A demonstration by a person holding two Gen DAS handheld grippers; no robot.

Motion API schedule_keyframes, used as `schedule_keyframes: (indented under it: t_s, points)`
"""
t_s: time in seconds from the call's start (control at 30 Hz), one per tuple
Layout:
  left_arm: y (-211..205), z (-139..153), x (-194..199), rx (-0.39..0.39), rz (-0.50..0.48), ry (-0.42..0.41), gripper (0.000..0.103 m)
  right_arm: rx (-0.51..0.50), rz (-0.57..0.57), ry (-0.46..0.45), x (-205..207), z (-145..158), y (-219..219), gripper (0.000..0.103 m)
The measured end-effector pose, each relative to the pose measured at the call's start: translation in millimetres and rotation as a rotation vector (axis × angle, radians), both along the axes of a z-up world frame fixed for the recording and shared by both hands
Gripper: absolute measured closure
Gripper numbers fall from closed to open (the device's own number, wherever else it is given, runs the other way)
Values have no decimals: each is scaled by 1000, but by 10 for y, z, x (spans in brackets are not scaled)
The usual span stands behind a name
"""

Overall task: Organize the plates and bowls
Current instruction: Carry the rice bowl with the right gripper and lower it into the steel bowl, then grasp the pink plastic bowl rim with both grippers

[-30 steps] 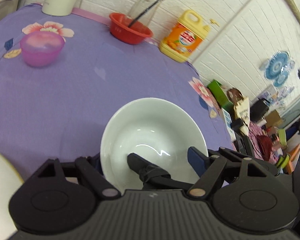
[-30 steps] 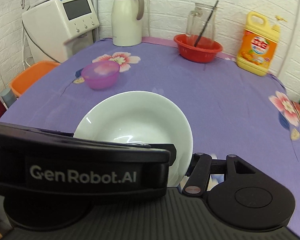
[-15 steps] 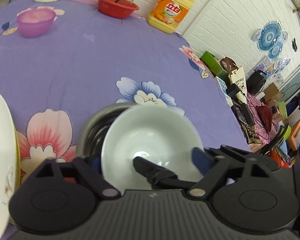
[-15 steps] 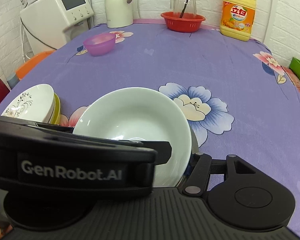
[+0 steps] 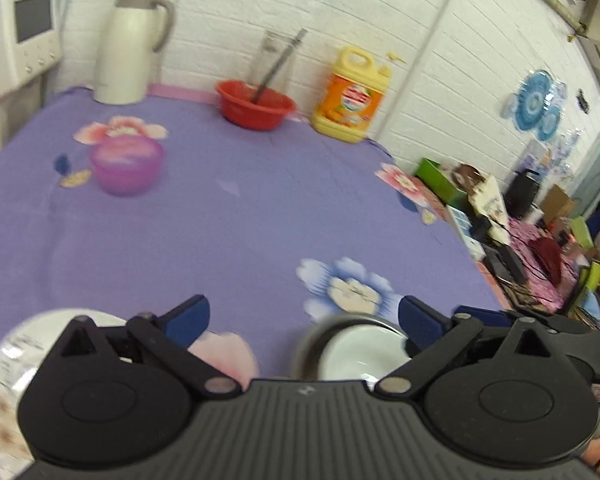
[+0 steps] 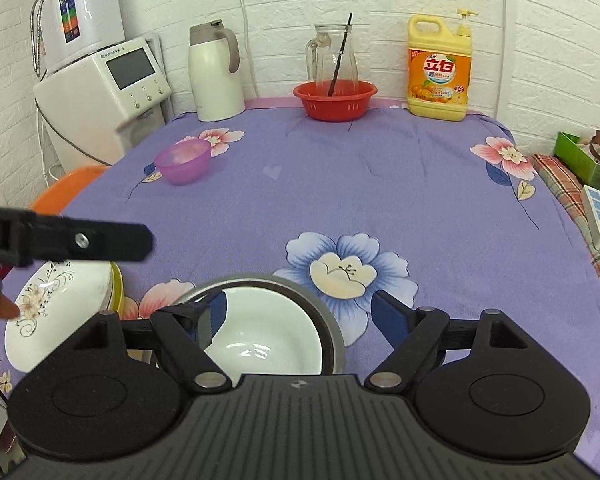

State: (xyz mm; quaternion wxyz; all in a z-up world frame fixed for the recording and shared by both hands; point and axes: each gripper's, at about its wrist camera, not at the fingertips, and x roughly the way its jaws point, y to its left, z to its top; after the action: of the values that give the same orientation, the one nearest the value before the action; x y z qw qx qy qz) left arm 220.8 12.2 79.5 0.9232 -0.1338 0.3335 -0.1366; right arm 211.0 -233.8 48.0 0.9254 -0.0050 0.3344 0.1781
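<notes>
Purple floral cloth covers the counter (image 6: pixel 380 184); a white bowl (image 6: pixel 268 332) sits inside a steel bowl (image 6: pixel 332 328). Both grippers' jaws stand open, holding nothing.

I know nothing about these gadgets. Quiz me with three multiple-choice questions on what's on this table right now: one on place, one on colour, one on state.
1. Where is the white bowl?
A. in the metal bowl
B. in the red basin
C. on the floral plate

2. What colour is the small bowl beside the pink flower?
A. green
B. purple
C. black

3. How is the right hand-held gripper?
A. shut on the bowl
B. shut on a plate
C. open

Answers: 1 A, a grey rim rings it. 2 B, translucent purple. 3 C, fingers apart, gripping nothing.
</notes>
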Motion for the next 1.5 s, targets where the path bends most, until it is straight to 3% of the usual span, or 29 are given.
schedule_keyframes:
  t_s: [0.13, 0.37, 0.63, 0.87, 1.13, 1.5]
  points:
    - [479, -12, 126, 33, 86, 7, 4, -19, 32, 8, 172, 18, 156, 0]
    - [1077, -182, 419, 22, 180, 57, 4, -47, 114, 33, 650, 37, 655, 0]
    - [1448, -318, 946, 21, 220, 78, 4, -86, 222, 44, 1157, 16, 1315, 0]
    - [1673, -436, 1655, 61, 257, 58, 4, -140, 296, 103, 1794, -274, 1908, 0]
    - [1678, -759, 2301, 84, 182, 67, 4, -205, 327, 100, 2282, -553, 2249, 0]
    - [1586, -931, 2549, 105, 118, 73, 4, -171, 340, 78, 2351, -620, 2250, 0]
